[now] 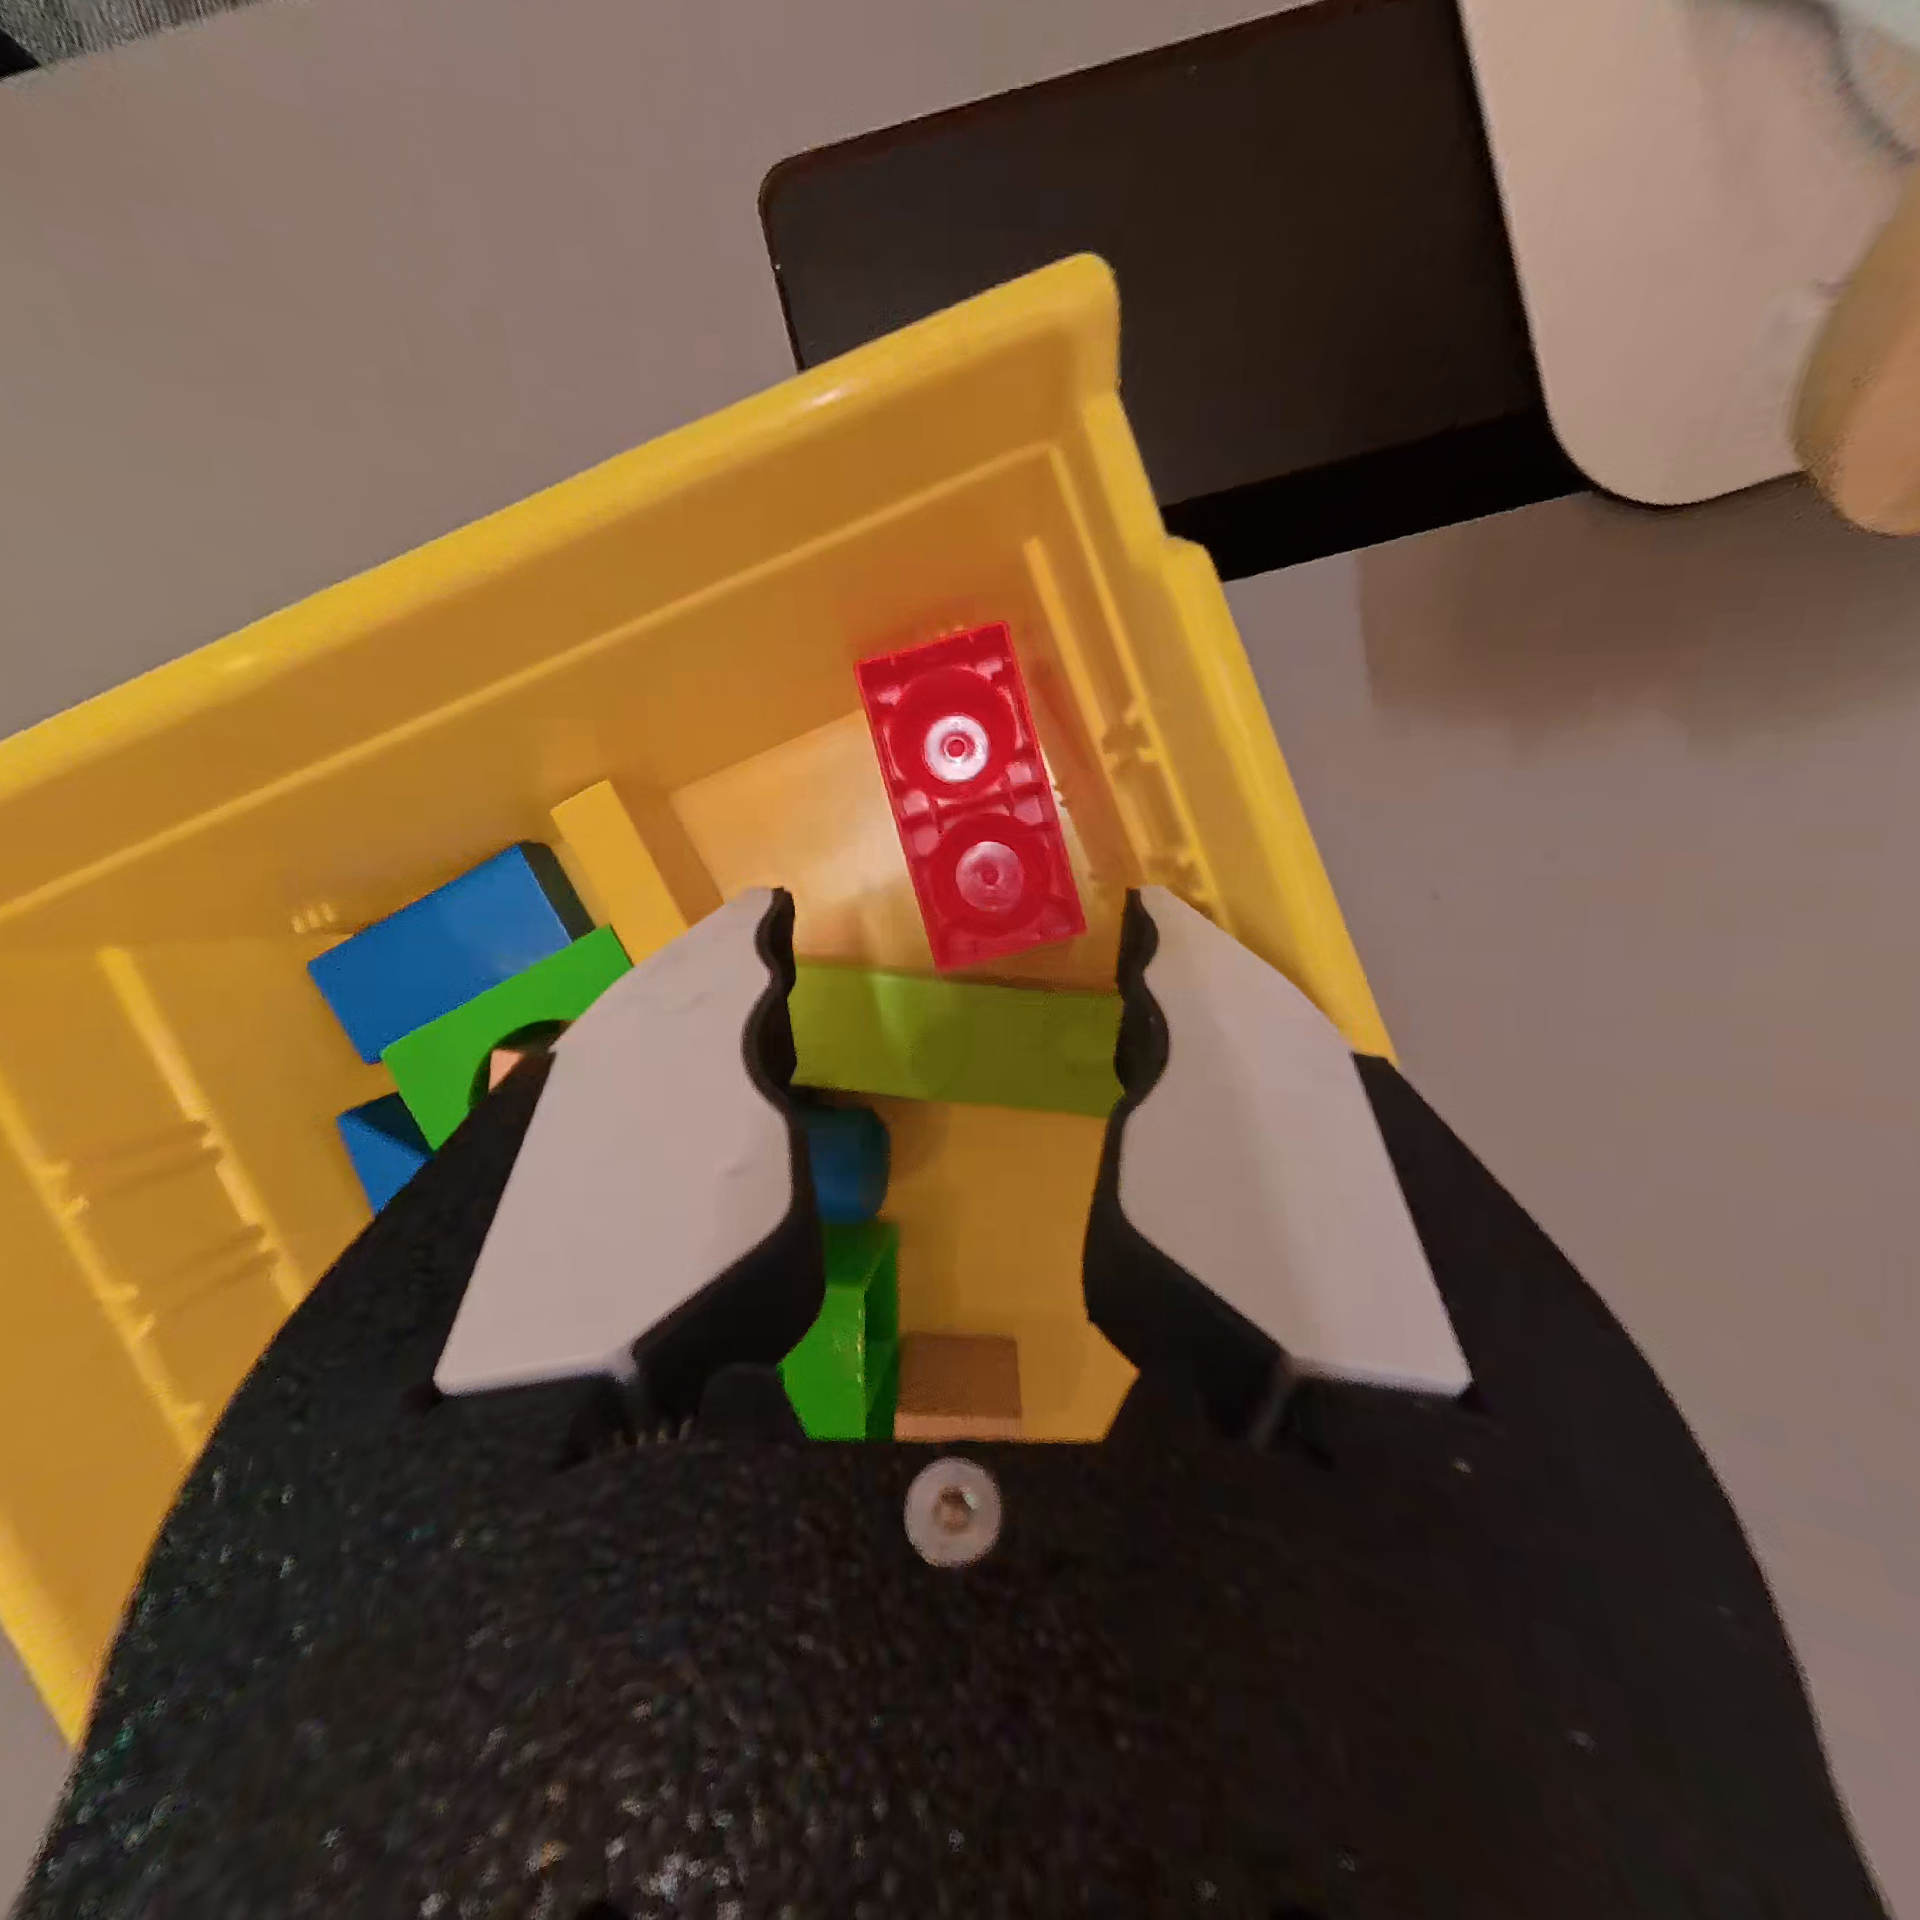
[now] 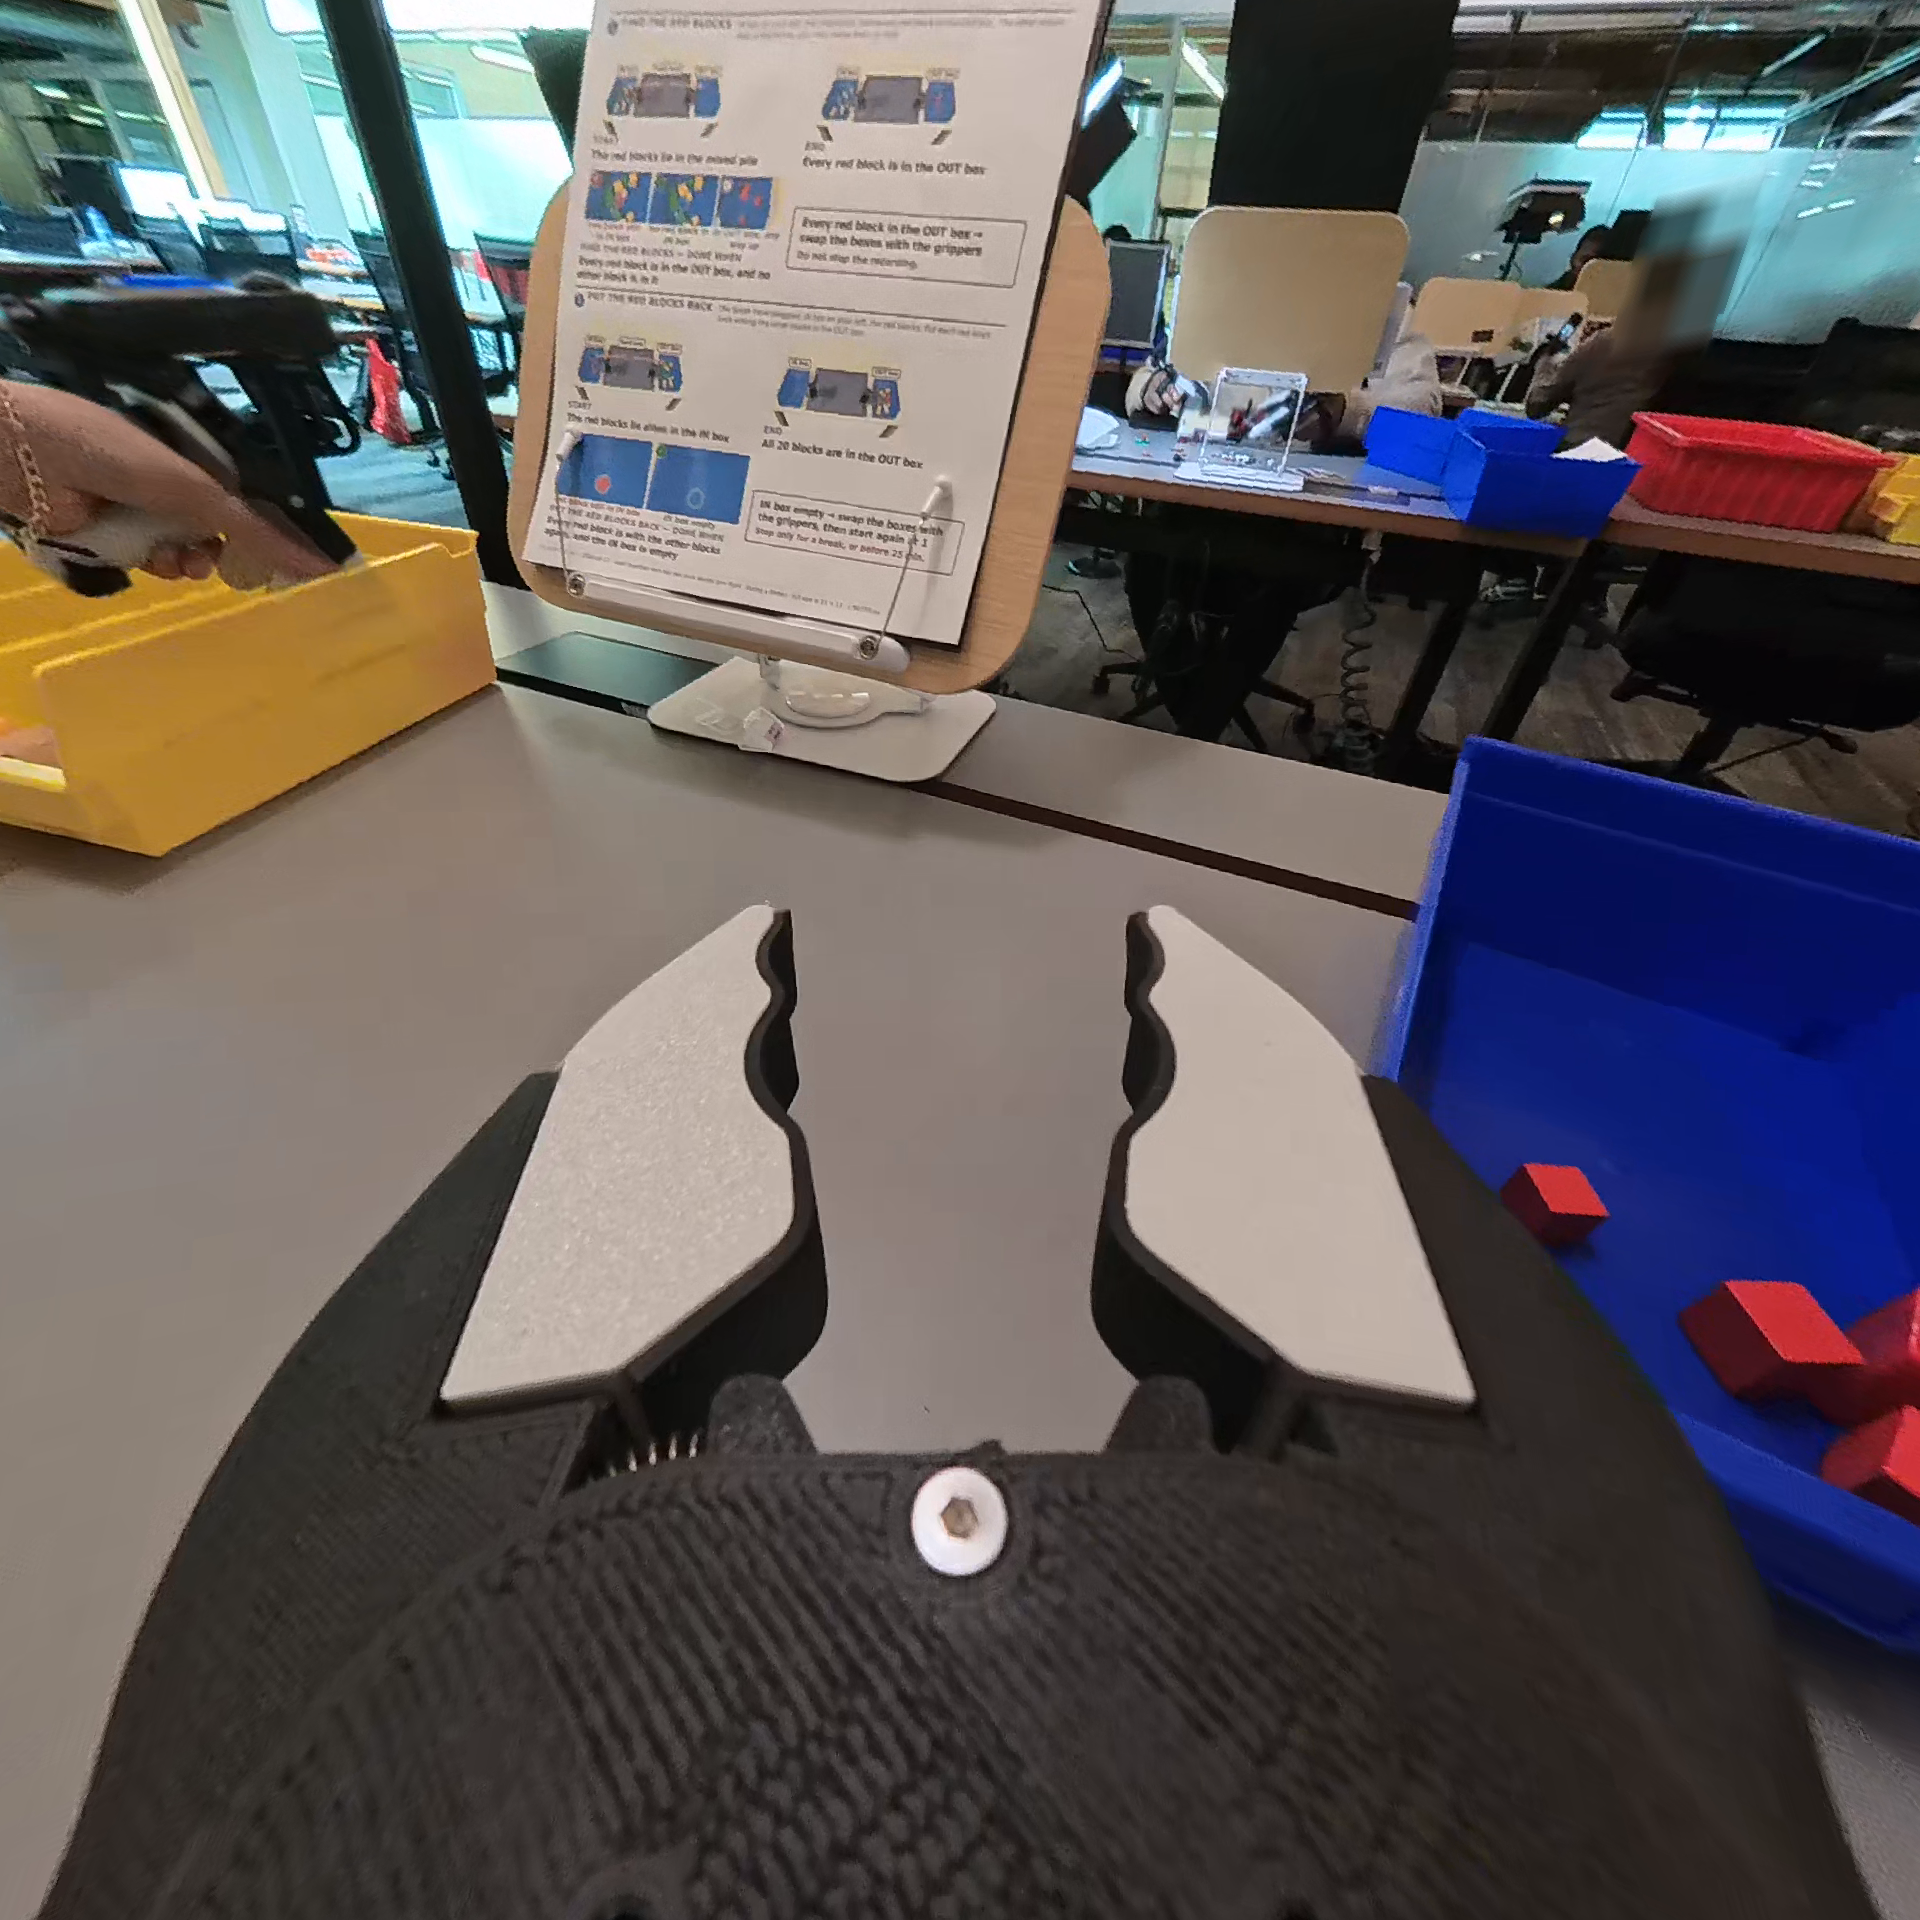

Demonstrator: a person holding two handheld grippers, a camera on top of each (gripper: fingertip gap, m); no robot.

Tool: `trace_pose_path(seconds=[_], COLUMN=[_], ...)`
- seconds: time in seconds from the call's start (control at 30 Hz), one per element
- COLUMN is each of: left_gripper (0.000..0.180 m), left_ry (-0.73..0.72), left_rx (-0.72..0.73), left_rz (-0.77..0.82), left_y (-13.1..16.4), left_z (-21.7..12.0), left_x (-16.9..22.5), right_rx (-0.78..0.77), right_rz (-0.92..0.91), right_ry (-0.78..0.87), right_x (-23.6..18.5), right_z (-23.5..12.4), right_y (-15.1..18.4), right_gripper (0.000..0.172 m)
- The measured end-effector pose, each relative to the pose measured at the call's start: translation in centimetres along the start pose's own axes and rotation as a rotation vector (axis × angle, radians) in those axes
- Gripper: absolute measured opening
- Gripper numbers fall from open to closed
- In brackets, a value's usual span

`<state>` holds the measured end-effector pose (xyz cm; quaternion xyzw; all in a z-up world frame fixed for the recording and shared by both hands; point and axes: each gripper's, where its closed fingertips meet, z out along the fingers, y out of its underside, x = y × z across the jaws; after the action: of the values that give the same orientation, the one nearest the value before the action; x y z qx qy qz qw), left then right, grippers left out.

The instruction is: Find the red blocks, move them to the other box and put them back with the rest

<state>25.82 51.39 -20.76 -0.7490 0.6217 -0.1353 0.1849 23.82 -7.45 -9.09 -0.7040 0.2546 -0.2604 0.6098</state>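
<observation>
In the left wrist view, the left gripper [image 1: 956,940] hangs over the yellow box [image 1: 644,582] with its jaws spread wide. A light green block [image 1: 951,1034] lies across the gap below the fingertips; it spans the whole gap, and whether the pads press on it I cannot tell. Just past the tips, near the box's right wall, a red studded brick [image 1: 968,795] lies hollow side up (touched by neither finger). To the left in the box sit a blue block [image 1: 442,945], a green arch block [image 1: 499,1023] and a yellow bar [image 1: 613,868].

In the right wrist view, the right gripper [image 2: 961,997] hovers above the grey table [image 2: 520,987], its jaws wide apart with only bare tabletop between them. Just to its right stands the blue box [image 2: 1662,862], holding a small red cube [image 2: 1553,1200] and more red blocks [image 2: 1766,1345] near its front corner. Farther off at the left, a hand [image 2: 156,530] holds the other gripper down into the yellow box. Beyond, at the table's far edge, stands an instruction sheet on a stand [image 2: 810,343].
</observation>
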Motion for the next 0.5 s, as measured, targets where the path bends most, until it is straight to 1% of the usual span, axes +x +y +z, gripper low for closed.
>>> trace_pose_path(seconds=[0.07,0.13,0.23,0.3,0.37,0.4,0.5], left_gripper=[0.054,0.053,0.052,0.048,0.018,0.008,0.005], left_ry=[-0.016,-0.014,-0.002,0.002,-0.024,-0.034,-0.015], left_rx=[-0.042,-0.084,-0.083,-0.102,-0.106,-0.082,-0.02], left_rz=[0.004,0.005,-0.026,-0.032,-0.017,-0.016,-0.005], left_y=[0.0,0.3,0.2,0.8,1.3,1.2,0.7], left_z=[1.0,1.8,2.5,3.2,3.7,3.7,2.8], left_x=[-0.4,-0.5,-0.6,-0.6,-1.1,-1.3,-1.2], right_rx=[-0.027,-0.041,-0.045,-0.048,-0.045,-0.046,-0.057], right_rz=[-0.005,-0.006,0.006,0.018,0.022,0.02,0.008], right_ry=[0.011,0.012,0.02,0.018,0.018,0.018,0.015], right_x=[0.4,0.5,0.8,0.9,0.8,0.8,0.7], right_z=[-0.3,-0.5,-0.7,-0.7,-0.8,-0.8,-1.0], right_y=[0.7,1.2,1.7,1.9,2.0,2.0,2.4], right_gripper=[0.062,0.062,0.062,0.062,0.062,0.062,0.062])
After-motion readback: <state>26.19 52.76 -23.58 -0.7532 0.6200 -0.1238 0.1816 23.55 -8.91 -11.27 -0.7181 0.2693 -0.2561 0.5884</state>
